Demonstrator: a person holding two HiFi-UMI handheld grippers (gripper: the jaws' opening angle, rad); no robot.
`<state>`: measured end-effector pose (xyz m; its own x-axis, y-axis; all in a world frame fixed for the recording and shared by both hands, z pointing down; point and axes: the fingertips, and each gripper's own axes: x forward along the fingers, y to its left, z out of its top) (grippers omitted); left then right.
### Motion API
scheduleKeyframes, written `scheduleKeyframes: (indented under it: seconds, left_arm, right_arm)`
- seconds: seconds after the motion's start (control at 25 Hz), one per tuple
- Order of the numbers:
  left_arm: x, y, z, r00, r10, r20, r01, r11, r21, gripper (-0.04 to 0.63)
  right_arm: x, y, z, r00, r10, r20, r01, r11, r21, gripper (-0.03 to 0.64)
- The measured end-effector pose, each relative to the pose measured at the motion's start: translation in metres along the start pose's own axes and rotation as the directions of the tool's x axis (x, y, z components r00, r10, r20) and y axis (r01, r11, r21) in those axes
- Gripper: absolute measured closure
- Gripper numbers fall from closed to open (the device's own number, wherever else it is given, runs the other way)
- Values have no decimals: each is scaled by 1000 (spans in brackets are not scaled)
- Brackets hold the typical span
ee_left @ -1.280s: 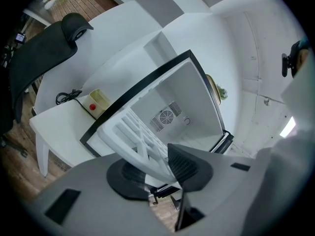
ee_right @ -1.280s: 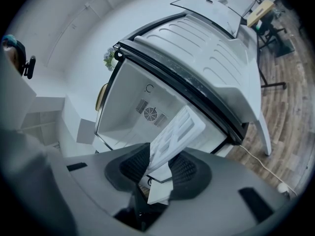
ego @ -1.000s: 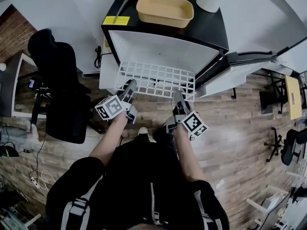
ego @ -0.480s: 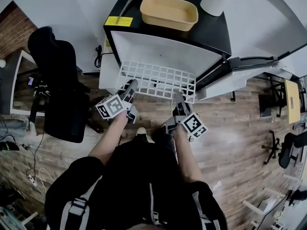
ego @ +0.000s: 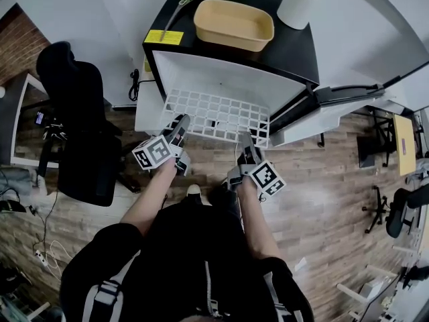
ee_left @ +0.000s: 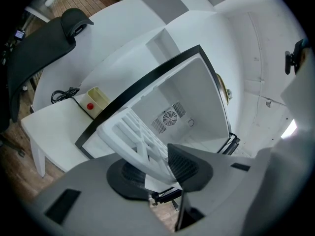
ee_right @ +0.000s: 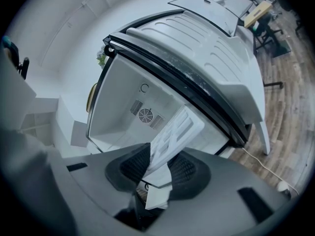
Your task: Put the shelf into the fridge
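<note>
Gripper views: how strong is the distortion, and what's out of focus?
Left gripper view: strong fisheye, black corners, the fridge frame bows; pads soft, the shelf sharper at its far end. Right gripper view: same vignette, fridge door bulges, its pads blurred. Head view: wide-angle too, floorboards curve toward the edges; light even, no glare.

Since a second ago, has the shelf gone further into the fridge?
No. In the head view the shelf juts as far out of the fridge opening as before.

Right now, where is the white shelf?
In the head view the shelf sits centre, at the mouth of the open fridge, its near edge clamped by the left claw and the right claw.
</note>
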<state>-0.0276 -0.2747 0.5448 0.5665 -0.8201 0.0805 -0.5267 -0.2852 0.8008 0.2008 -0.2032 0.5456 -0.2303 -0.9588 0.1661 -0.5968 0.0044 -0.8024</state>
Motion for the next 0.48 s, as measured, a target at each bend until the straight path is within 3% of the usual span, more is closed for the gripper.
scheduleKeyframes:
  seconds: [0.48]
  left_arm:
    - [9, -1, 2, 1000, -18, 21, 18, 1000, 14, 479]
  right_arm:
    - [9, -5, 6, 999, -20, 31, 20, 1000, 11, 515]
